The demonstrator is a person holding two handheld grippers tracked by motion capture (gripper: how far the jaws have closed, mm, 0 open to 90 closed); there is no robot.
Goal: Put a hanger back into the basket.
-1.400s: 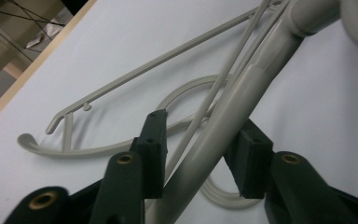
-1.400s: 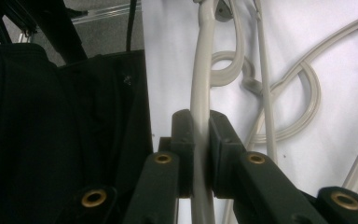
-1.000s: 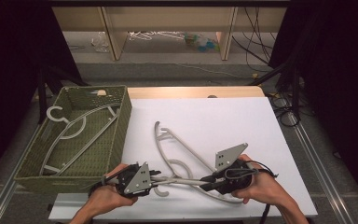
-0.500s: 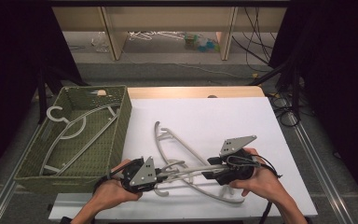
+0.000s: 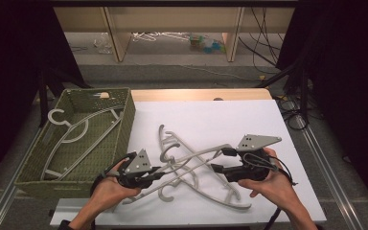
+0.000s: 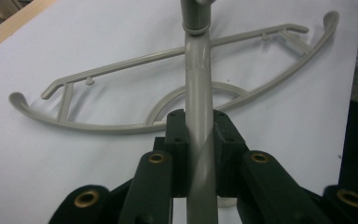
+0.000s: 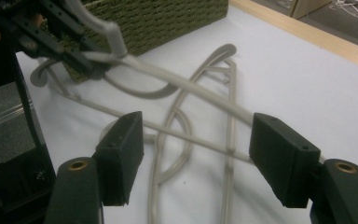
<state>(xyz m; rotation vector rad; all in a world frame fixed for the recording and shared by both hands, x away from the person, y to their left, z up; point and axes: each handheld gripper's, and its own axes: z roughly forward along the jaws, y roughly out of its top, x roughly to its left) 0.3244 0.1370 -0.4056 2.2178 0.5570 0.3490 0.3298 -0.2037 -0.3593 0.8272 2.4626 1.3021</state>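
Note:
Grey plastic hangers lie crossed in a pile [image 5: 172,143] on the white table top [image 5: 211,120]. My left gripper [image 5: 160,173] is shut on the arm of one grey hanger [image 5: 191,157], which slants up off the pile towards the right gripper. In the left gripper view the jaws [image 6: 199,126] clamp that arm [image 6: 198,84] between the pads, and another hanger [image 6: 121,123] lies flat beyond. My right gripper [image 5: 220,160] is open. In the right gripper view [image 7: 196,140] its jaws stand wide apart over the pile, the held hanger's arm [image 7: 191,88] ending near the right-hand jaw.
A green woven basket [image 5: 124,120] stands at the table's left with hangers [image 5: 72,132] inside; its wall [image 7: 168,18] is seen beyond the left gripper [image 7: 65,42]. A wooden table edge [image 5: 196,94] runs along the back. Cables trail at the right.
Both grippers have moved a little away from me and up. The left one has raised the hanger arm it holds; the right one has shifted right.

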